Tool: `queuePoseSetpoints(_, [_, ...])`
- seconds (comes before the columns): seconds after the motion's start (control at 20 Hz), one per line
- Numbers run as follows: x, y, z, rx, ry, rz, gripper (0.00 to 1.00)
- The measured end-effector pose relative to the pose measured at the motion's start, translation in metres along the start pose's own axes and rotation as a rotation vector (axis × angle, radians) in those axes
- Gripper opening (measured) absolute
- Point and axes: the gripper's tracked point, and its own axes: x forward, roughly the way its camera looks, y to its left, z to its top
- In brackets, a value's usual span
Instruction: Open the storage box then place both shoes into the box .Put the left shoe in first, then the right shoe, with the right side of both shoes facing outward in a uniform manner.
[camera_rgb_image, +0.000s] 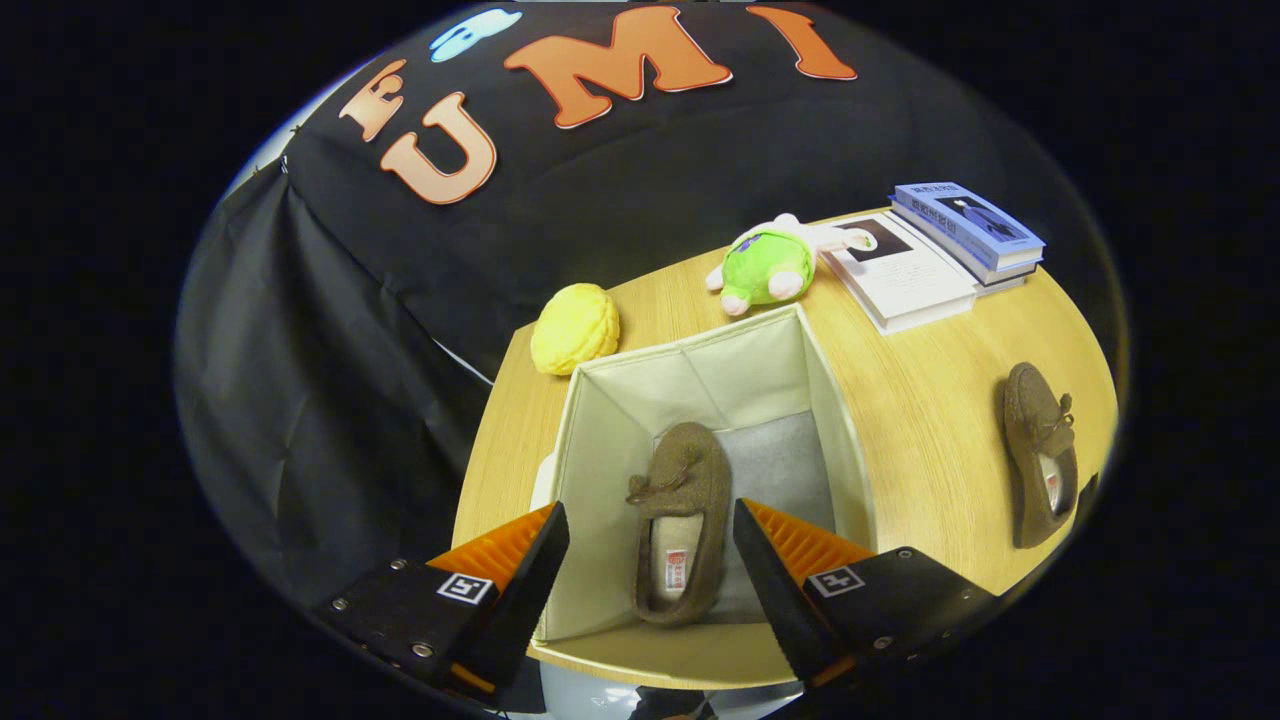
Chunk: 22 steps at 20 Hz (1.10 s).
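The gripper (650, 560) is spread and empty above the open box (838, 420); one shoe (682, 520) seems to lie inside, the other shoe (1040, 452) on the bench (930, 400) at right.

No wording is showing clearly enough to read. The gripper (650, 508), its fingers standing apart above the near side of the storage box (600, 440), is carrying a square black-and-white marker on each finger. Small red-printed insole labels are sitting in the boxed shoe (690, 470) and the right-hand shoe (1030, 420), both illegible. The far-right books (965, 228) are showing blurred cover print.
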Motion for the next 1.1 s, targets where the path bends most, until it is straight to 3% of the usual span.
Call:
queuePoseSetpoints(0.35, [-0.04, -0.046, 0.043, 0.016, -0.109, -0.011, 0.98])
queuePoseSetpoints(0.7, [-0.079, -0.148, 0.064, 0.011, -0.191, -0.196, 0.98])
queuePoseSetpoints(1.1, [-0.109, -0.263, 0.034, 0.122, -0.181, -0.392, 0.98])
